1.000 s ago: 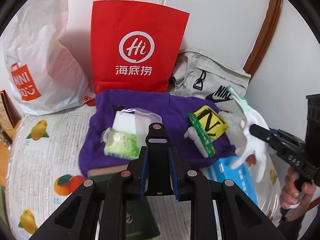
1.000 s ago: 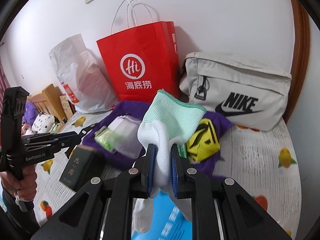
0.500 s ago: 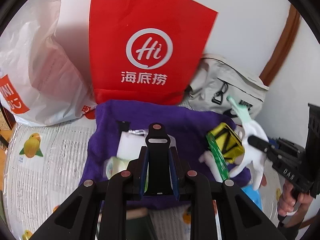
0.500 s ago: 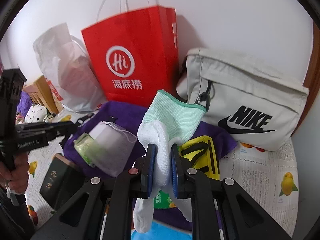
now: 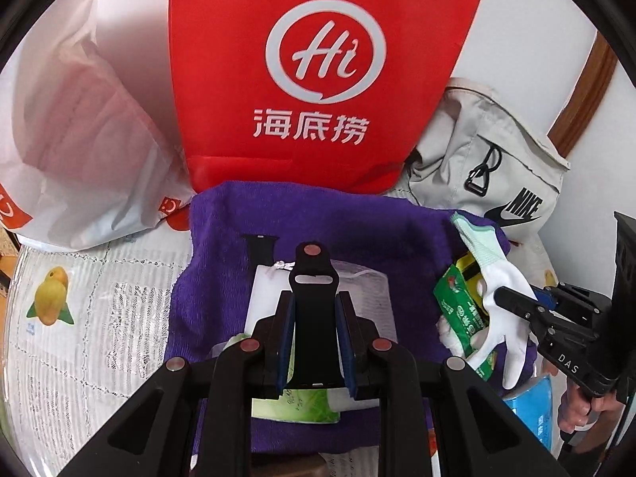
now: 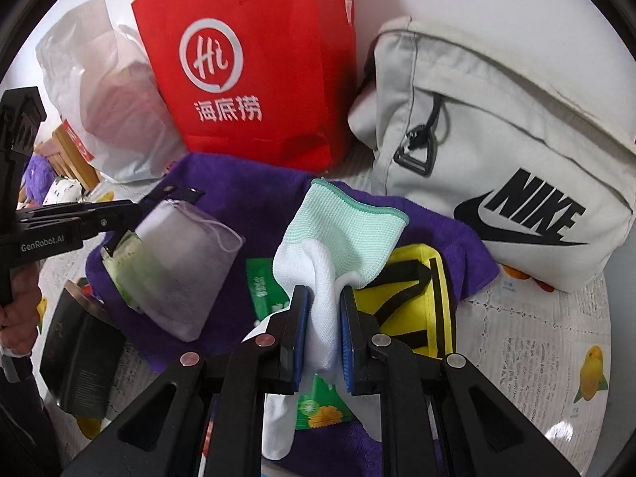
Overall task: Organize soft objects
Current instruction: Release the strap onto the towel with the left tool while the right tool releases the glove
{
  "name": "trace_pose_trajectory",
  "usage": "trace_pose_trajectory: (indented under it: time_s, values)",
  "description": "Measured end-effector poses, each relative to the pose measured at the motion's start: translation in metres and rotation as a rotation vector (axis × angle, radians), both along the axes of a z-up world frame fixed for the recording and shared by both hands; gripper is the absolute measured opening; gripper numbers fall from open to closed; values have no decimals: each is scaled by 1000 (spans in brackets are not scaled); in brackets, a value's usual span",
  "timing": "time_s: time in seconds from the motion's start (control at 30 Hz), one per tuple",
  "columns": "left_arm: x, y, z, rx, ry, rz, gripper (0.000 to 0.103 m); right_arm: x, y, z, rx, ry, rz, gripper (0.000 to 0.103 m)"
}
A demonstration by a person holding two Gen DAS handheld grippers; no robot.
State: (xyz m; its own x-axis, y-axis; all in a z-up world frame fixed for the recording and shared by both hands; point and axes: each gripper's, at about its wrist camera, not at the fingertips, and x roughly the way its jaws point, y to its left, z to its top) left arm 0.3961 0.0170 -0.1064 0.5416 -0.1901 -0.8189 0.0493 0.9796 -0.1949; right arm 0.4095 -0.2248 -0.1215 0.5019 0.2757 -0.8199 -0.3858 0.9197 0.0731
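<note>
Two bags, red (image 5: pixel 318 71) and grey (image 6: pixel 497 159), stand at twelve o'clock behind the purple towel (image 5: pixel 318 222). The left hand-held gripper (image 5: pixel 314 342) pinches a black strap (image 5: pixel 314 318) over the pouch (image 6: pixel 179 270); the right hand-held gripper (image 6: pixel 321 342) clamps the glove (image 6: pixel 338 238) above the yellow pack (image 6: pixel 413 298).

On the red paper bag (image 5: pixel 318 79), white "Hi" inside a speech-bubble ring, with 海底捞 printed beneath (readable in both views). On the grey pouch (image 6: pixel 497 139), black "NIKE" above a swoosh, large in the right wrist view, small and tilted in the left. On the body of the left claw (image 6: pixel 119 214), white "GenRobot.AI". On the body of the right claw (image 5: pixel 505 298), "DAS". On the white plastic bag (image 5: pixel 79 119), only fragments of a red-and-white logo, not legible. On the green packet (image 5: pixel 461 310), white print too small to make out.
</note>
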Motion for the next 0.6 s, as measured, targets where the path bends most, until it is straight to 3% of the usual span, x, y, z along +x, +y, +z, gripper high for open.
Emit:
trace_pose_trajectory:
  time_s: [0.13, 0.33, 0.47, 0.5, 0.6]
  values:
    - [6, 4, -11, -7, 43, 13, 20, 8, -2, -14, -15, 46, -19, 16]
    - [9, 4, -22, -11, 84, 12, 20, 13, -6, -22, 6, 90, -20, 27]
    - [10, 3, -23, -12, 99, 7, 23, 8, -3, -14, -4, 56, -2, 57]
    - [9, 3, -22, -15, 102, 9, 25, 4, -5, -10, 0, 42, 1, 59]
    - [8, -2, -19, -3, 112, -1, 48, -2, -3, 2, 10, 14, 14, 66]
